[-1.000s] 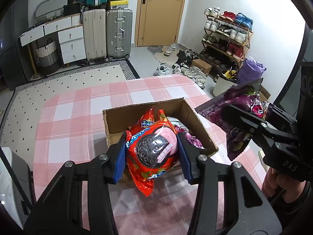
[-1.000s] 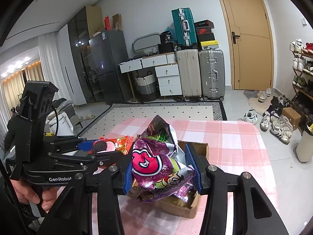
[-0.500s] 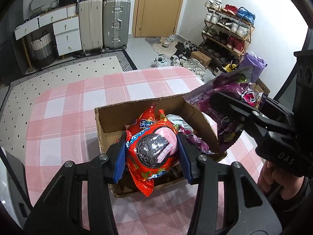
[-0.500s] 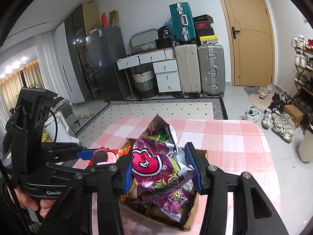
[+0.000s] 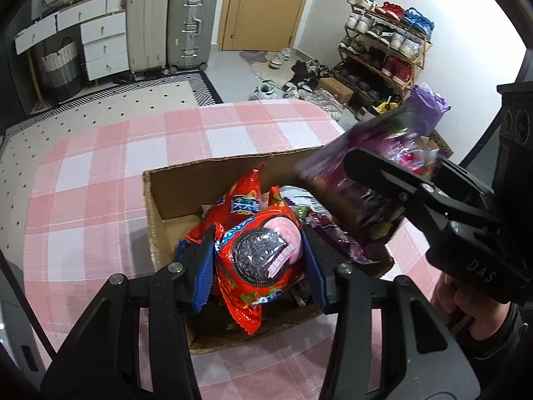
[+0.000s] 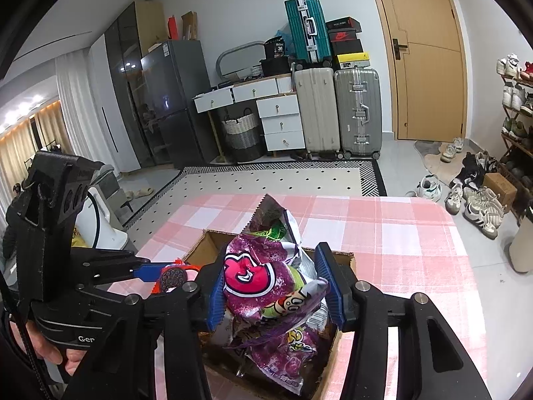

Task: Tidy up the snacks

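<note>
Left tool [image 5: 258, 261]: blue pads clenched on the red cookie packet [image 5: 258, 260], one pad on each side of it. The packet hangs upright over the near part of the cardboard box [image 5: 173, 183], its lower crimped edge inside the box opening. In the right wrist view the same tool [image 6: 168, 275] comes in from the left with the packet's cookie print [image 6: 171, 278] visible between its blue pads, at the box's left rim.

Cardboard box: open-topped, sits on the pink-and-white checked tabletop [image 5: 100, 173]. Already inside: another red packet [image 5: 240, 196] leaning toward the back wall, a silver-striped wrapper [image 5: 299, 200] and purple packets [image 5: 336, 240] on the right side.

Right tool [image 6: 274, 288]: the purple snack bag [image 6: 263, 276] sits between its blue pads, above the box [image 6: 336, 380] and over more purple packets [image 6: 283, 360] lying in it. Its jaws have just been opening. The left pad touches the bag; the right pad meets only a crumpled foil fold, so whether the bag is truly pinched I cannot tell. From the left wrist view this tool [image 5: 376, 173] reaches in from the right, the bag [image 5: 383, 146] blurred, over the box's right rim.

A hand [image 5: 466, 303] grips the right tool's handle; another hand [image 6: 50, 356] grips the left tool's.
</note>
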Demonstrator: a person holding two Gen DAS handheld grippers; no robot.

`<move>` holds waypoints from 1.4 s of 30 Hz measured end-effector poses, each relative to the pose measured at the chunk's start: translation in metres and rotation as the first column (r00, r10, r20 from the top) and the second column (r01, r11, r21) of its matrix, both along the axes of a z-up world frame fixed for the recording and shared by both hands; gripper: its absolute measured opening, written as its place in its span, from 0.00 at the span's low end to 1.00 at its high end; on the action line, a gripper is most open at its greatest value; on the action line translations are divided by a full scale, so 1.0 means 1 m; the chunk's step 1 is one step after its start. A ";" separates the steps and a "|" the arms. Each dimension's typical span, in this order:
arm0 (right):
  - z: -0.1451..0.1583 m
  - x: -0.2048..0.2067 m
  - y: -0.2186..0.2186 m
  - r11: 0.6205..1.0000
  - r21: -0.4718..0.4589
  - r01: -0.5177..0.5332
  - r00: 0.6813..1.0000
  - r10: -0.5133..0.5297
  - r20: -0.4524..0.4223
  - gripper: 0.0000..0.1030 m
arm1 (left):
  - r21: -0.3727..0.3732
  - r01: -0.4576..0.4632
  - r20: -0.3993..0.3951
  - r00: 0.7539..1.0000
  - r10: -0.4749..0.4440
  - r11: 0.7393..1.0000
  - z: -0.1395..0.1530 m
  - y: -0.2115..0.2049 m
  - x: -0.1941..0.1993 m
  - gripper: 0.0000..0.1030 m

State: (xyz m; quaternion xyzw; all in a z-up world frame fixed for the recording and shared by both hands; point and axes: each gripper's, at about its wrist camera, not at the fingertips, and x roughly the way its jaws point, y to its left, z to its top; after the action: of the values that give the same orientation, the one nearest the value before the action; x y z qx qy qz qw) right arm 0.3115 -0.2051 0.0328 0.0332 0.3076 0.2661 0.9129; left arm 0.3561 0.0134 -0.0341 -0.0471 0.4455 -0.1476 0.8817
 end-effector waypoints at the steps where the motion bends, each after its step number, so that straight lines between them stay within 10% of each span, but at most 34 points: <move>1: 0.000 0.001 0.000 1.000 0.001 0.003 1.000 -0.003 0.003 0.51 | 0.006 -0.005 -0.006 1.000 0.005 1.000 -0.002 0.000 0.002 0.47; 5: 0.002 0.001 -0.006 0.999 0.031 0.008 1.000 -0.008 0.015 0.75 | 0.016 -0.049 -0.010 0.999 0.049 0.999 -0.002 0.004 0.003 0.73; 42: 0.046 -0.160 -0.086 0.993 0.070 0.096 0.976 -0.108 0.189 0.88 | 0.083 -0.193 0.258 0.952 0.166 0.978 0.079 0.013 -0.153 0.99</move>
State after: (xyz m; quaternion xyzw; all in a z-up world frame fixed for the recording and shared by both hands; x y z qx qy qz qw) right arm 0.1516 -0.2911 0.0786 0.0506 0.2074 0.2298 0.9495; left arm 0.2034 0.0265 0.0447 -0.0210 0.3323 -0.0476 0.9417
